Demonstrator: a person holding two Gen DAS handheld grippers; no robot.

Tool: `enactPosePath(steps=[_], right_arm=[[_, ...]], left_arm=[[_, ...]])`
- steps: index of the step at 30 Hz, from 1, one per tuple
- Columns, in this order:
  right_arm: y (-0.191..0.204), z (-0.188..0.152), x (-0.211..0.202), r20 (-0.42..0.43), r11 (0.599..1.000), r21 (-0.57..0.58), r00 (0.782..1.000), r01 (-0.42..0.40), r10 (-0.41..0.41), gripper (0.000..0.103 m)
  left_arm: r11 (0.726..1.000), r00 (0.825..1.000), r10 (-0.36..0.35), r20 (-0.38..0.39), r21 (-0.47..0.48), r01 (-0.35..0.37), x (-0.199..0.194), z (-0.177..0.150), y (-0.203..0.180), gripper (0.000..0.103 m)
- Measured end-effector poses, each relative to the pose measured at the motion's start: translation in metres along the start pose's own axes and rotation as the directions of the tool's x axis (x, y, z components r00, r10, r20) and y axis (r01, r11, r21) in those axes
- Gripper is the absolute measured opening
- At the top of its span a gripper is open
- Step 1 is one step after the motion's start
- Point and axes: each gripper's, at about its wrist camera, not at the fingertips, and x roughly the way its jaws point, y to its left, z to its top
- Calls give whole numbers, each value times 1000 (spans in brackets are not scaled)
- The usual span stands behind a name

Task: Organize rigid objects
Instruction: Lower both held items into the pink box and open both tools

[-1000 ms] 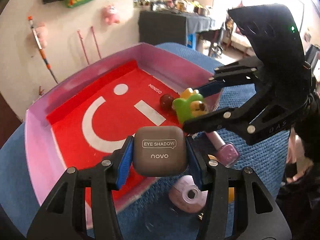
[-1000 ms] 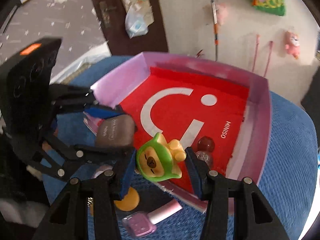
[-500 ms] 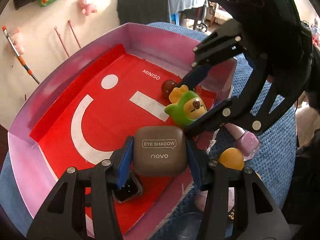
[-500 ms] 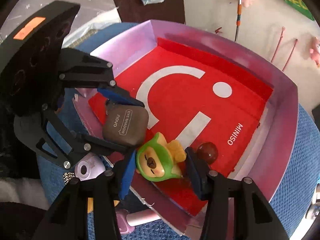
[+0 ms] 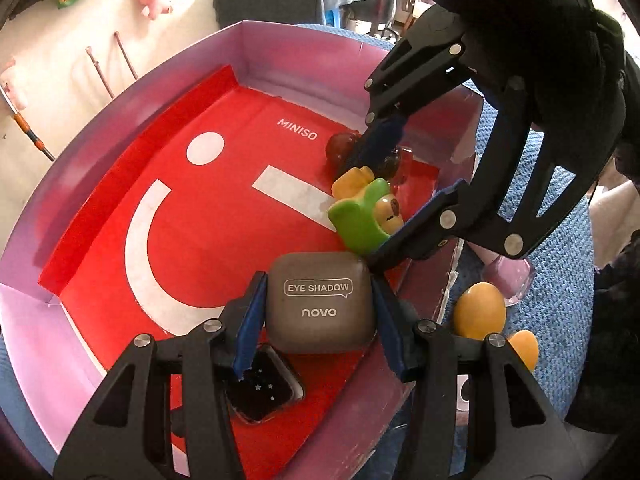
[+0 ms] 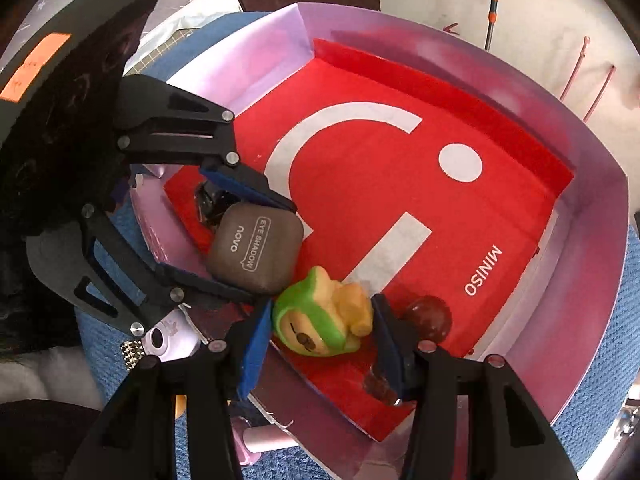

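Pinching one grey eye shadow case (image 5: 320, 302) over the near edge of the tray (image 5: 120, 92), left gripper (image 5: 318, 312) has both pads pressed on its sides. Right gripper (image 6: 318, 330) clamps one green bear toy (image 6: 320, 320), touching the case's far corner. One black square compact (image 5: 266, 392) lies under the left finger; one dark red ball (image 6: 428, 316) just beyond the toy. Outside the tray: two yellow eggs (image 5: 478, 310), one pink bottle (image 5: 514, 280).
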Motion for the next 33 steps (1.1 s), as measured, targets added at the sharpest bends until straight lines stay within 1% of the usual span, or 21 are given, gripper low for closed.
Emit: enactPosePath(steps=[4,14,17,19,24,26,28,31,32,33], right_arm=[[-3,1,-2,-4,1000,12,1000,-7,7,52],[-7,6,-5,4,1000,23,1000,-14,14,54],[-5,5,-6,8,1000,19,1000,-11,11,56],[-5,4,-6,8,1000,18,1000,-10,10,57],[-3,1,-8,12,1000,20,1000,-5,4,58],[-2,1,-11,21,1000,27,1000,-3,3,58],[-1,-1,-18,35,999,36,999,-6,5,63],[2,-3,-31,62,999,44,998,10,-13,64],[4,-5,-38,79,999,50,997,13,-17,65],[5,-7,-44,93,998,56,995,17,-22,67]], left_arm=[[1000,1000,-6,5,1,6,-2,-3,0,49],[1000,1000,12,12,5,-12,-4,-5,-3,49],[1000,1000,13,19,7,-13,-10,-9,-4,51],[1000,1000,22,20,6,-22,-12,-10,-4,56],[1000,999,26,31,-7,-26,-19,-12,-3,57],[999,999,34,36,-8,-33,-24,-15,-4,57],[999,998,43,48,-16,-43,-30,-18,-5,57],[998,996,60,65,-37,-57,-39,-22,-4,58],[997,995,67,77,-52,-63,-45,-24,-4,58],[996,994,72,88,-66,-67,-49,-26,-3,63]])
